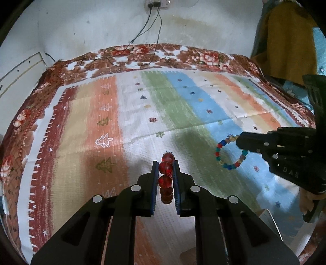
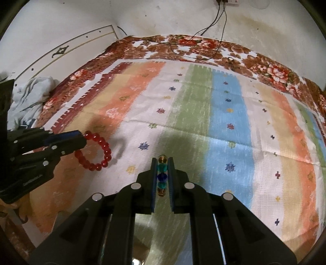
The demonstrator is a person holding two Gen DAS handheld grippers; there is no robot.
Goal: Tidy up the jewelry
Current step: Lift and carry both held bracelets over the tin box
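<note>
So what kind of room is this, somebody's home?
Most likely a bedroom in a home: a striped cloth lies over a floral blanket, charger cables hang from a wall socket, and crumpled laundry sits beside a scuffed wall.

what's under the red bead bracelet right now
The red bead bracelet hangs from the left tongs above the striped cloth, over its orange and white stripes. Nothing else shows beneath; the tongs hide part of the loop.

Home bedroom: floral bedspread [image 1: 142, 53], wall socket [image 1: 158, 4]
</note>
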